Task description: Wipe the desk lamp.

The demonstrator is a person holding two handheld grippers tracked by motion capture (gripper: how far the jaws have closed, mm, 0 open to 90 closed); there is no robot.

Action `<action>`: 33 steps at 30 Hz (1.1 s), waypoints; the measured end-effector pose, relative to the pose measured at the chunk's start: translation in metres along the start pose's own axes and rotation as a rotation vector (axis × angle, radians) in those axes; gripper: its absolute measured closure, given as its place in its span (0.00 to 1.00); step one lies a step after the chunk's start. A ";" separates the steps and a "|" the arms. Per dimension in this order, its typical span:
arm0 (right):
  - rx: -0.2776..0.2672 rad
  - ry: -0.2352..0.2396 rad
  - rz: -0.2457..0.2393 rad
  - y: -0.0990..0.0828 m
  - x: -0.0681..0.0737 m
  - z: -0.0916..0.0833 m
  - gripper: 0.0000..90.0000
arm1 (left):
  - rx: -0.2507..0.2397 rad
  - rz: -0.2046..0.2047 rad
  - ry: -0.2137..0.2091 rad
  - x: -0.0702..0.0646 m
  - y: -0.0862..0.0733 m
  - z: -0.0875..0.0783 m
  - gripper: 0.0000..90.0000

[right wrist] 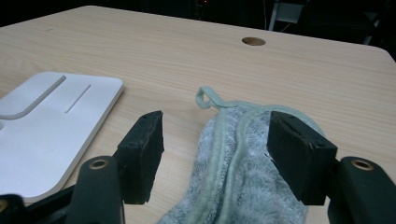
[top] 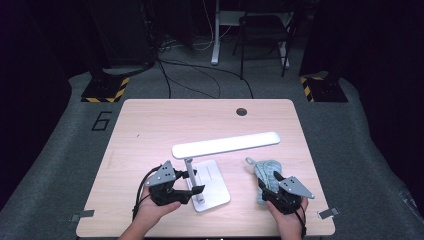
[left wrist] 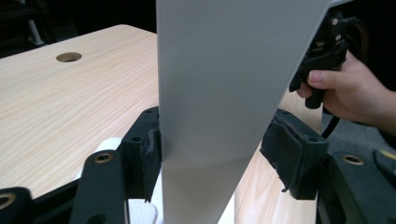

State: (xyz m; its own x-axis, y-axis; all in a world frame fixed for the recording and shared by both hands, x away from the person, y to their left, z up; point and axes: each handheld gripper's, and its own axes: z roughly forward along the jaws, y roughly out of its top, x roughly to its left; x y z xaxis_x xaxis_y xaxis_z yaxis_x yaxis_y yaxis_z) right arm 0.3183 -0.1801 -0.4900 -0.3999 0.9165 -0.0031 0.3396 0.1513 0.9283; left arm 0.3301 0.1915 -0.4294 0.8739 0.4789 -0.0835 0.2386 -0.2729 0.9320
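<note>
Near the table (top: 150, 120) edge: left gripper (top: 192, 189) straddling the lamp (top: 225, 145) post, one pad touching, seemingly to steady it; right gripper (right wrist: 215, 149) released over the cloth (right wrist: 247, 186), ready for pickup.

Lamp (top: 207, 170) left on table (top: 150, 130); cloth (top: 267, 172) right of its base.

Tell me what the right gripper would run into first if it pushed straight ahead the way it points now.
Most likely the grey-green cloth: it lies under and between the open jaws of the right gripper and runs on ahead to its small loop. Past that, bare table as far as the picture shows.
</note>
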 end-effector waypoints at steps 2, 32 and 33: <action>0.001 0.011 -0.005 0.000 0.001 0.000 0.40 | 0.001 0.002 -0.005 0.000 0.000 0.000 0.45; -0.015 0.025 -0.034 0.003 0.011 -0.001 0.41 | 0.005 0.050 -0.018 -0.010 0.004 0.003 0.58; -0.012 0.030 -0.038 0.003 0.011 -0.001 0.42 | 0.006 0.049 -0.009 -0.011 0.005 0.005 0.58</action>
State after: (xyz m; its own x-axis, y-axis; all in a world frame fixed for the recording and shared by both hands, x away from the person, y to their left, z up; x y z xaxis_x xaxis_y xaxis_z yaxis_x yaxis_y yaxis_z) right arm 0.3144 -0.1698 -0.4866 -0.4380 0.8986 -0.0274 0.3139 0.1814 0.9320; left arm 0.3233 0.1808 -0.4258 0.8884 0.4572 -0.0414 0.1982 -0.3006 0.9329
